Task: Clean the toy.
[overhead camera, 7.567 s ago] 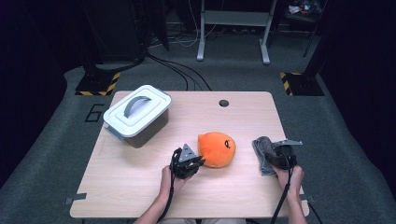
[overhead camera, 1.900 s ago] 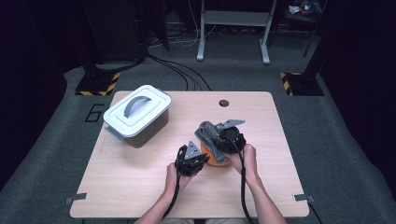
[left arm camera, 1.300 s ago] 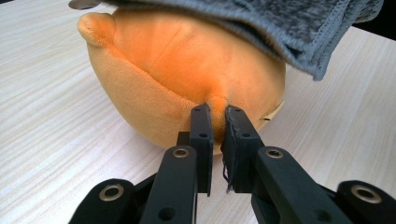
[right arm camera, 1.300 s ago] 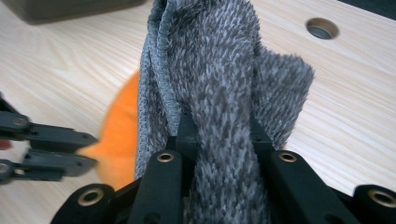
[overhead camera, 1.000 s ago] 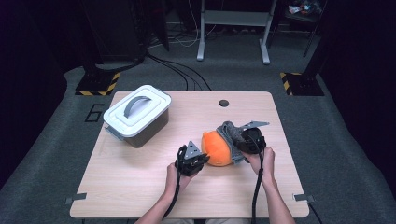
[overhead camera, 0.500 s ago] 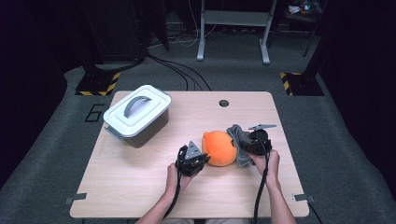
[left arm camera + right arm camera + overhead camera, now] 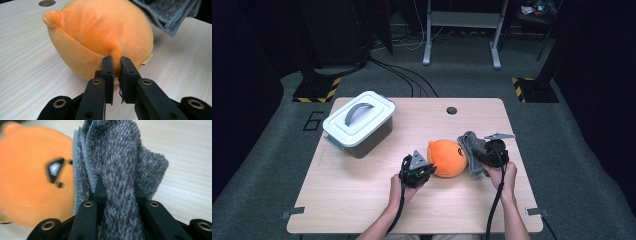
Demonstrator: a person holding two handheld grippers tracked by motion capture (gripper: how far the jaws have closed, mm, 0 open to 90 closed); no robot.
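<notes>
An orange plush toy lies on the wooden table, near the middle. My left gripper sits at its left side, shut on a pinch of the orange plush fabric. The toy's round body has a small nub at its upper left. My right gripper is at the toy's right side, shut on a folded grey fleece cloth. In the right gripper view the grey cloth rises between the jaws and lies against the toy's face.
A grey lidded box with a handle stands at the table's back left. A round cable hole is near the far edge. The floor behind holds cables and stand legs.
My right gripper has carried the grey cloth from on top of the plush toy down and to its right side. The left gripper and the toy have stayed where they were.
</notes>
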